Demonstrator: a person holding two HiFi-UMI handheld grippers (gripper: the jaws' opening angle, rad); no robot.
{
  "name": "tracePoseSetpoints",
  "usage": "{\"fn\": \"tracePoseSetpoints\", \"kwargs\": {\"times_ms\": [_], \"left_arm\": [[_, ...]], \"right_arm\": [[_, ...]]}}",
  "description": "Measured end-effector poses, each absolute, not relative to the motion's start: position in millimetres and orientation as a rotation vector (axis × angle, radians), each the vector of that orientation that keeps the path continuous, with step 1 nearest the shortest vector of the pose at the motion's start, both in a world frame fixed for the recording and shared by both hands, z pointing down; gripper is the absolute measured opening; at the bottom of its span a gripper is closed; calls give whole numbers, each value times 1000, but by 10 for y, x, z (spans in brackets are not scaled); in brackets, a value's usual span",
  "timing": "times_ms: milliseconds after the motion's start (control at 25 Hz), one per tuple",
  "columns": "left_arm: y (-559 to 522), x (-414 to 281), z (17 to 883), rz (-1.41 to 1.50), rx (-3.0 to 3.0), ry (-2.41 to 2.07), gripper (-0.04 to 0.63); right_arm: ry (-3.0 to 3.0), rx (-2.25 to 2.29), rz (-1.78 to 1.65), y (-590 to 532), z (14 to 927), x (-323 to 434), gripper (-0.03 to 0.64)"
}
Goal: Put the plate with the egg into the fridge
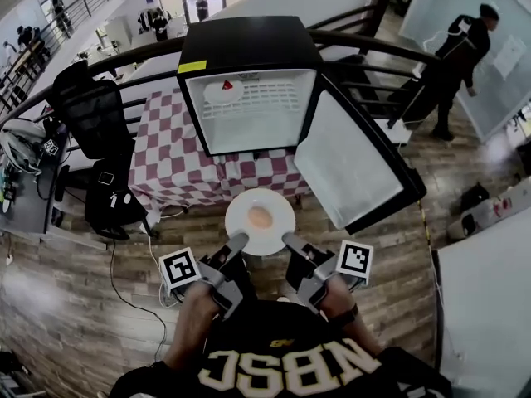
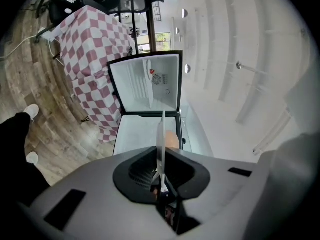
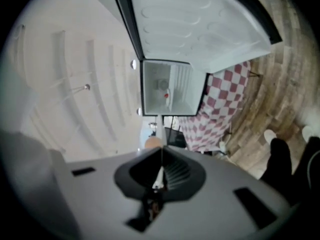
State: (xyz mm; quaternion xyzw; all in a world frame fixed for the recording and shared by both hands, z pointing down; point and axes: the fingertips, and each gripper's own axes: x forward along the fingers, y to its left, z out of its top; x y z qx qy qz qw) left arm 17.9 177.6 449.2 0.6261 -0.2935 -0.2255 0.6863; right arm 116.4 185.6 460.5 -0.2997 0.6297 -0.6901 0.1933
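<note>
A white plate [image 1: 260, 220] with a brown egg [image 1: 260, 217] on it hangs level in front of the small black fridge [image 1: 250, 36]. The fridge stands on a table with a red checked cloth [image 1: 170, 160], and its door [image 1: 353, 160] is swung open to the right. My left gripper [image 1: 241, 242] is shut on the plate's near left rim. My right gripper [image 1: 289, 241] is shut on its near right rim. In the left gripper view the plate [image 2: 161, 134] is edge-on in the shut gripper [image 2: 161, 178], with the egg [image 2: 172, 139] beside it. In the right gripper view, plate [image 3: 160, 156], egg [image 3: 153, 142] and gripper [image 3: 159, 178] look the same.
A small white dish [image 1: 222, 90] with something red lies on the fridge's wire shelf. A black office chair [image 1: 95, 114] and a cluttered desk [image 1: 25, 181] are at the left. A person [image 1: 460, 52] stands at the far right. A white surface [image 1: 489, 305] lies at my right.
</note>
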Motion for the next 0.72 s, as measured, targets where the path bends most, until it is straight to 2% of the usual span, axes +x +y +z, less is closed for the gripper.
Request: {"fn": "tracePoseSetpoints", "kwargs": {"times_ms": [400, 720], "left_arm": [[619, -551, 4338, -520, 1466, -638, 44], [140, -788, 4609, -484, 1447, -613, 41]], "right_arm": [[1797, -899, -1806, 734, 4426, 446, 26], [1791, -1022, -1751, 294, 4663, 222, 26]]}}
